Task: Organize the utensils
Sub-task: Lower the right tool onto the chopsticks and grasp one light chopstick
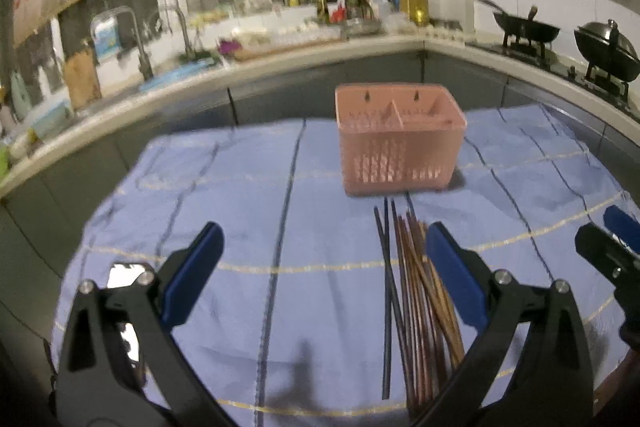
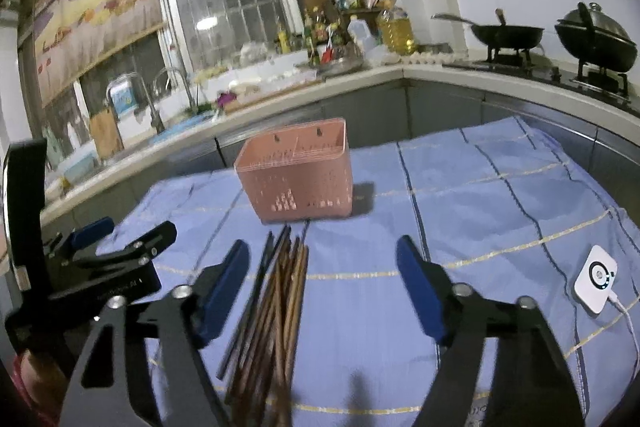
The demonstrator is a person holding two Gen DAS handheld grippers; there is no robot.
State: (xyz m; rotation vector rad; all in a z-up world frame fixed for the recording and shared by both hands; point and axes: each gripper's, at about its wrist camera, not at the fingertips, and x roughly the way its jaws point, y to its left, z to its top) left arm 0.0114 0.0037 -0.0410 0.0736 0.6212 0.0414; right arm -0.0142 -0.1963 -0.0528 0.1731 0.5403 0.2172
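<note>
A pink basket stands upright on a blue checked cloth spread over the table, with a divider splitting it into two compartments and slotted holes in its walls; two small hanging holes show on its back wall. Just in front of it, apart from its base, a bundle of chopsticks lies flat on the cloth, mostly brown wooden ones with a couple of dark ones on the left edge, their tips fanned toward the basket. The left gripper hovers above the cloth with its blue-padded fingers spread wide and nothing between them; its right finger sits over the near part of the bundle. The right gripper is likewise spread wide and holding nothing, with the chopsticks lying between its fingers, nearer the left one. In the right wrist view the left tool appears at the left edge, and a line of small white print runs along its black body, too blurred to read. A white square device with a ring mark and a white cable rests on the cloth at the right. Behind the table runs a counter crowded with bottles, whose labels are unreadable, and a black wok sits on the stove.
</note>
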